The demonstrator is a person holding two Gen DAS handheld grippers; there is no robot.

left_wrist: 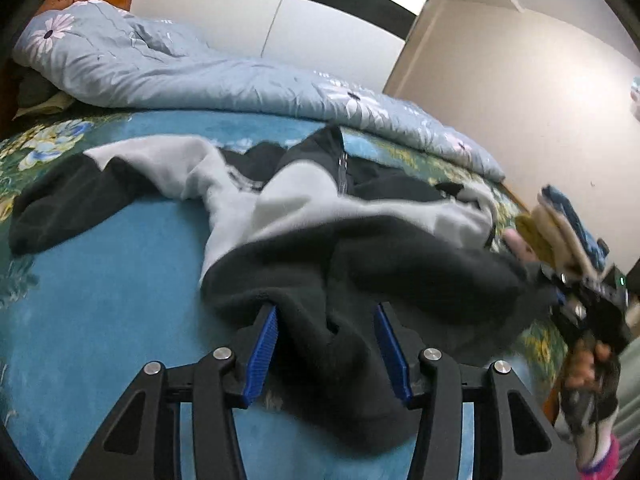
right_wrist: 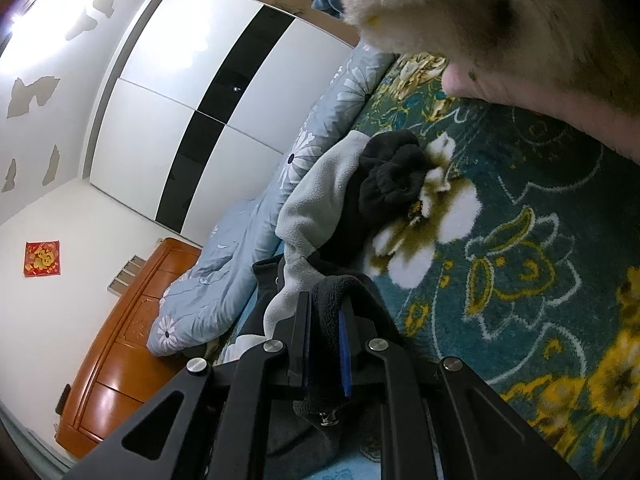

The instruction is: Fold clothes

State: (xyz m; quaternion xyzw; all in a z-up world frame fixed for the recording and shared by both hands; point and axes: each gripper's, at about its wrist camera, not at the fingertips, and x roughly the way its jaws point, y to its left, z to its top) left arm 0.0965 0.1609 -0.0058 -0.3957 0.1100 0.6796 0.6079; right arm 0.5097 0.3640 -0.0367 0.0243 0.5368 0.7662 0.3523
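the fleece garment [left_wrist: 360, 264] looks matt and fuzzy, the wooden headboard [right_wrist: 120, 360] glossy, the quilt [left_wrist: 180, 76] smooth cloth.

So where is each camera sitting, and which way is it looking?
Left wrist view: sits on the left gripper, looking along its fingers over the black and grey garment on the bed; the right gripper and the person's hand show at right.
Right wrist view: sits on the right gripper, shut on the garment's black edge, tilted toward the wardrobe; a fuzzy sleeve crosses the top.
Shared: garment, flowered bedspread, blue quilt.
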